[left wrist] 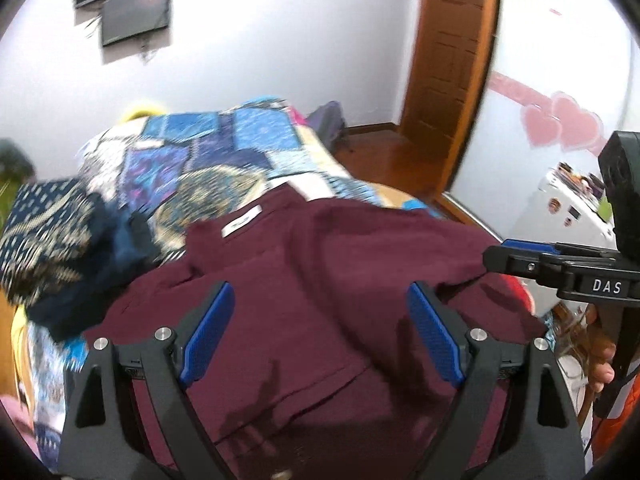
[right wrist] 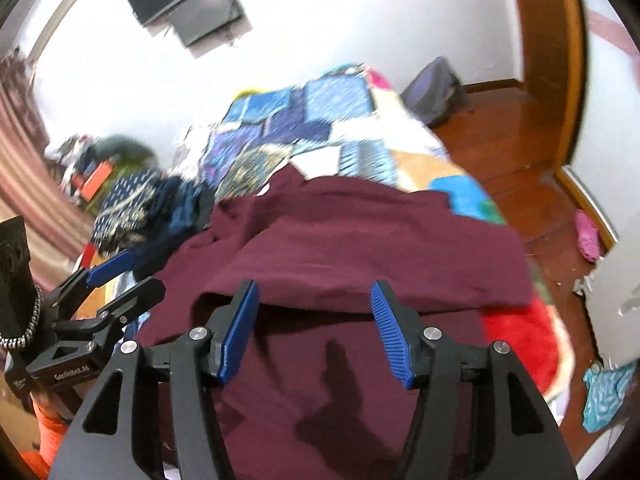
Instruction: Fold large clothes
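A large maroon garment (left wrist: 320,280) lies on the patchwork bed, with a white label (left wrist: 241,221) near its far edge. It also shows in the right wrist view (right wrist: 360,240), with one layer folded over. My left gripper (left wrist: 320,332) is open above the garment and holds nothing. My right gripper (right wrist: 316,328) is open above the folded edge and holds nothing. The right gripper also shows at the right of the left wrist view (left wrist: 496,256). The left gripper also shows at the left of the right wrist view (right wrist: 132,276).
A crumpled navy patterned cloth (left wrist: 60,240) lies left of the garment on the patchwork bedspread (left wrist: 224,148). A wooden door (left wrist: 448,60) and wood floor (right wrist: 512,120) are to the right. A grey bag (right wrist: 434,90) sits on the floor. A red cloth (right wrist: 520,340) lies under the garment's right side.
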`<action>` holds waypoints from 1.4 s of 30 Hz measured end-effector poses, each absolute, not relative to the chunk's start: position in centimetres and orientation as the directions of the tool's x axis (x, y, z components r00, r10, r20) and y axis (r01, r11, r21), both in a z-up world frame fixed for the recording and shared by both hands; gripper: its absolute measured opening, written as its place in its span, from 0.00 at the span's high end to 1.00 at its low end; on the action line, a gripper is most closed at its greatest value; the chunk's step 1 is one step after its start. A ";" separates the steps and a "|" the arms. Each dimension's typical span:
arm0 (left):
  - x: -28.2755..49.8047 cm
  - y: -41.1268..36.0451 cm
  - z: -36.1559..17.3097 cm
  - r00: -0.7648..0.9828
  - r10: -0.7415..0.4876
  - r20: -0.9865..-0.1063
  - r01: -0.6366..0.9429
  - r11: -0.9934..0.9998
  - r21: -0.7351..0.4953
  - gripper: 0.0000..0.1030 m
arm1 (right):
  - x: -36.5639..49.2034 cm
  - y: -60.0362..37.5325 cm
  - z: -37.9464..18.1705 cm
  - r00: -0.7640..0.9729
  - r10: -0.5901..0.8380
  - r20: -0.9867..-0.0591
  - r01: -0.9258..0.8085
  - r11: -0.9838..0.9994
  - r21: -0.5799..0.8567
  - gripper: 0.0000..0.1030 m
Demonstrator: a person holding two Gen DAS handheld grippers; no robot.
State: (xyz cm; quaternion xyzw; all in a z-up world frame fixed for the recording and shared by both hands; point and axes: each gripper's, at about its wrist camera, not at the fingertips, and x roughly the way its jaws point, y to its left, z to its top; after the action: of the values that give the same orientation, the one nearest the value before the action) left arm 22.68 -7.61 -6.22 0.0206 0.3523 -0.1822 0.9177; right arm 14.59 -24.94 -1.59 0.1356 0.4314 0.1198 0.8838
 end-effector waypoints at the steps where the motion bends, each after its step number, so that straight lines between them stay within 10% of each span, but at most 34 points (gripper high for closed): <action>1: 22.9 -8.5 -5.9 0.683 -0.331 -0.651 0.366 0.926 -0.086 0.14 | 14.4 -25.6 -1.5 0.608 0.319 -0.727 -0.080 0.936 0.344 0.47; 17: 25.8 -22.0 -10.8 0.524 -0.323 -0.788 0.643 0.757 0.117 0.10 | 12.1 -34.0 -3.5 0.654 0.096 -0.751 0.205 0.933 0.297 0.35; 30: 27.9 -21.4 -13.0 0.418 -0.316 -0.852 0.653 0.756 0.040 0.87 | 12.6 -33.8 -7.8 0.537 0.143 -0.831 0.227 0.925 0.306 0.35; 42: 27.0 -6.8 -5.4 0.595 -0.356 -0.721 0.393 0.911 -0.126 0.91 | 14.9 -31.8 -3.9 0.621 0.125 -0.774 0.123 0.959 0.253 0.35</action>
State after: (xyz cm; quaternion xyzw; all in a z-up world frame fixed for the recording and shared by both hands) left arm 26.95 -6.76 -5.42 0.0232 0.3982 -0.2096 0.8927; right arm 14.86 -31.84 -3.93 0.1423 0.4355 0.0005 0.8888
